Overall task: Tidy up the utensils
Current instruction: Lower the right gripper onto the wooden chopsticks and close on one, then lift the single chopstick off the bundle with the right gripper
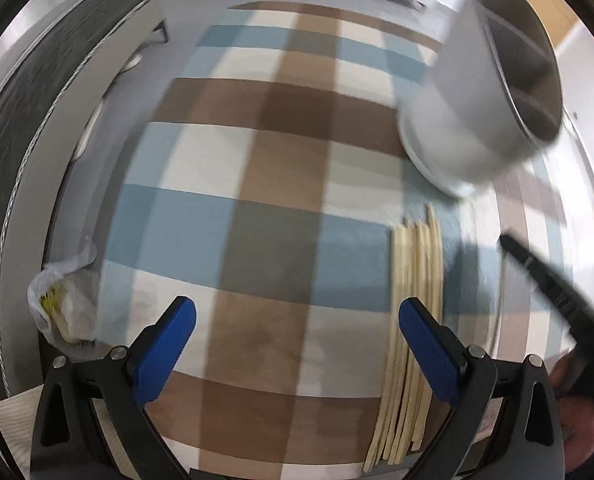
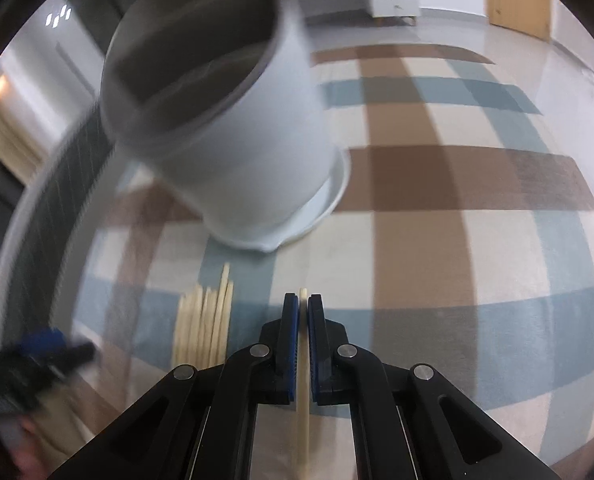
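Now the right tool (image 2: 303, 312) is gripping a single pale chopstick (image 2: 303, 392), its two blue pads pressed against the stick from either side. The stick is running lengthwise between them, its tip poking out just past the pads and the rest trailing back under the tool body. Taking the white utensil holder (image 2: 233, 152) as the landmark, this held stick is sitting on the near side of the holder, short of its saucer-like base and apart from it. The holder is standing on the checked cloth (image 2: 477, 240) covering the bench, and its dark inside is showing a divider across the middle; blur is hiding whether anything is standing in it.

On the near side of the holder, the bundle of chopsticks (image 1: 411, 320) is lying flat on the cloth, the sticks side by side and pointing towards the holder's base. In the right wrist view the bundle is lying just to the left of the clamped stick, not touching it.

The left tool (image 1: 297, 344) is hanging with its blue pads spread wide and nothing between them. Its right pad is overlapping the bundle in the picture. Far from the holder, at the bench's left edge, a crumpled clear bag (image 1: 63, 304) is lying with something yellow inside.
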A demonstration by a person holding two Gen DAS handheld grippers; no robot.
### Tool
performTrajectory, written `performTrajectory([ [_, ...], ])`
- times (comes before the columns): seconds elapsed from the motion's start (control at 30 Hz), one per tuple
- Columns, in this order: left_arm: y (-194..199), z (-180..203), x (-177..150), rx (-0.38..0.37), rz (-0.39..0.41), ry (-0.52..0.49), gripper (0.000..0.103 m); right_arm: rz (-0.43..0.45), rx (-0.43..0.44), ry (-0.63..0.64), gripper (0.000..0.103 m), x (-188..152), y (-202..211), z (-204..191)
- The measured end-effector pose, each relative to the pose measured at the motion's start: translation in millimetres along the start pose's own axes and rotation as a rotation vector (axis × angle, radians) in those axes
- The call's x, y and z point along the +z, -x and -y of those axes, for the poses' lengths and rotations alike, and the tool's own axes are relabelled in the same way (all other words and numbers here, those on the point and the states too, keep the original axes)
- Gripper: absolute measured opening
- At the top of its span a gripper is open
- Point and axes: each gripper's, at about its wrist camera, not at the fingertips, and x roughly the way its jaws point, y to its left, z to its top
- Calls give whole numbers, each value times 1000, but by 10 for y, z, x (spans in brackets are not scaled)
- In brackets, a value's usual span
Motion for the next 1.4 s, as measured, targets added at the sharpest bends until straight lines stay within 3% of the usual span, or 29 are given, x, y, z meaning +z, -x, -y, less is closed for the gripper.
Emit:
performTrajectory([
  [0.23,-107,239,-99,29,-30,-80,99,103,100,-100,4,116,305,237],
  [0.33,-180,282,-131,81,-55,-91,99,128,129,-132,4,169,352,333],
  [0.43,-210,263,-159,93,-89,-78,94,149,122,-140,4,145,469,372],
  [0.53,-193,242,-171,133,-86,-84,94,175,125,-143,4,152,545,397],
  [0.8,-227,230,-197,156,-93,-93,94,205,144,-145,4,183,639,376],
  [0.93,-195,109,-178,94,-106,-24,87,211,145,-153,4,197,634,395],
  [1.13,-257,136,-201,119,-110,-35,88,211,150,-166,4,203,638,409],
  [1.23,-264,135,-213,168,-105,-44,88,215,145,-160,4,202,654,403],
  [1.4,-276,144,-203,156,-110,-33,88,223,151,-165,4,212,676,409],
])
